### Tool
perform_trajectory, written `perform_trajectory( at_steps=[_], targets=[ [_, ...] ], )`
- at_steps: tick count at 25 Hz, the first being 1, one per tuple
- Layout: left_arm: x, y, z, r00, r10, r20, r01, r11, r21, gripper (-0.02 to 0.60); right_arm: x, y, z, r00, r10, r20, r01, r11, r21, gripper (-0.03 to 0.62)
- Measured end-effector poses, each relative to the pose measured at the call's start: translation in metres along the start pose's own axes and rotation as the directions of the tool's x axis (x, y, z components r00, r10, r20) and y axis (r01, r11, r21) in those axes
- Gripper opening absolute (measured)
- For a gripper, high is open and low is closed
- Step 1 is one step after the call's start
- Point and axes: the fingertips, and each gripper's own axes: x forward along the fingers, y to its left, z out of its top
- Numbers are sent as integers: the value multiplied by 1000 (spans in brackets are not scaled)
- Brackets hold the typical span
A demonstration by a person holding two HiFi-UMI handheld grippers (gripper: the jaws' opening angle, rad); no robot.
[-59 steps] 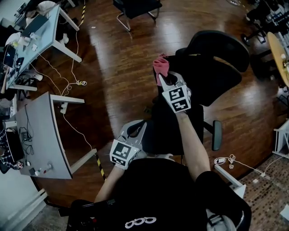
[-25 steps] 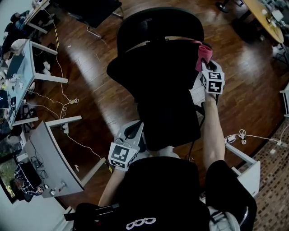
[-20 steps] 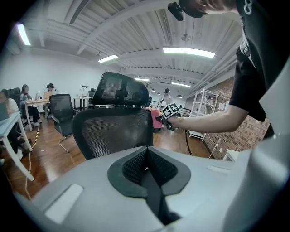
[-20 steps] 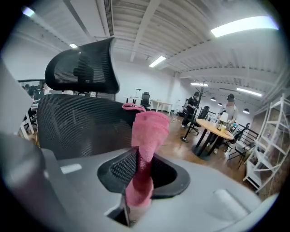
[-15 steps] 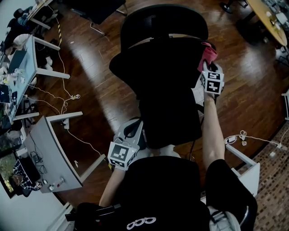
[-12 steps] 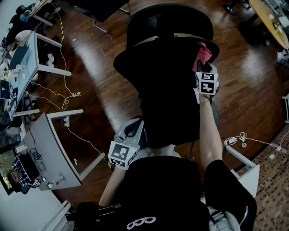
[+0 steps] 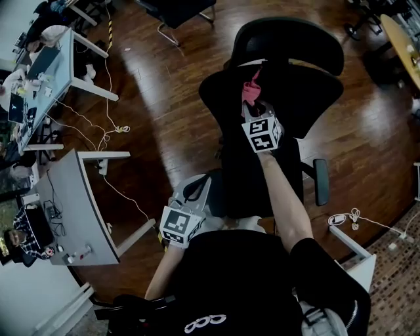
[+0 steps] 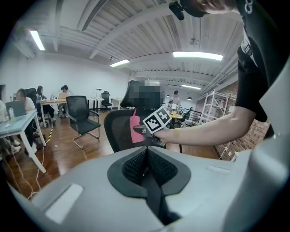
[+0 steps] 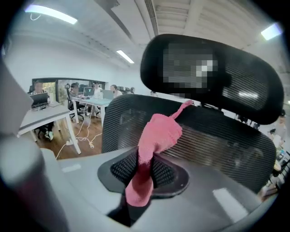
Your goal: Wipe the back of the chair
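A black mesh office chair [image 7: 289,92] stands before me, its back [image 9: 217,140] and headrest [image 9: 213,72] filling the right gripper view. My right gripper [image 7: 252,108] is shut on a pink cloth [image 7: 251,88], which it holds against the upper part of the backrest. In the right gripper view the cloth [image 9: 154,140] bunches up between the jaws and reaches the mesh. My left gripper [image 7: 190,197] hangs low near my body, apart from the chair, jaws shut with nothing between them. The left gripper view shows the chair [image 8: 120,131], the cloth [image 8: 135,129] and the right gripper [image 8: 140,131] from the side.
Grey desks [image 7: 65,203] with cables stand at the left on the wooden floor [image 7: 164,111]. Another black chair [image 7: 180,13] is at the far side. A white cable [image 7: 348,220] lies on the floor at the right. People sit at desks [image 8: 20,122] in the background.
The right gripper with the pink cloth has slid left across the backrest, from its right edge toward the middle. The left gripper has stayed put.
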Motion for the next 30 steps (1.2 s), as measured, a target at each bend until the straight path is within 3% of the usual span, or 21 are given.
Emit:
perform_trajectory(
  at_steps=[7,12,16,21,30],
  targets=[
    [-15,18,-4,1000,10,-8,-10,1000,6,-8,22,100,31,983,181,20,-176,972,-155,77],
    [-15,16,-5,1000,0,-16,1,1000,12,-8,25,103,21,982,191,-3,-188,964,-187,77],
    [-7,4,-9,999,-31,-30,31,999,23,-8,15,54,-7,993,115,-33,-119,982,-149,77],
    [11,-19,-6,997,-67,-46,69,997,38,-8,-6,-42,-51,997,-14,-75,9,998,-63,77],
    [41,-65,3,994,-100,-55,103,993,63,-8,-66,-204,-134,959,-218,-182,230,972,51,77]
  ],
)
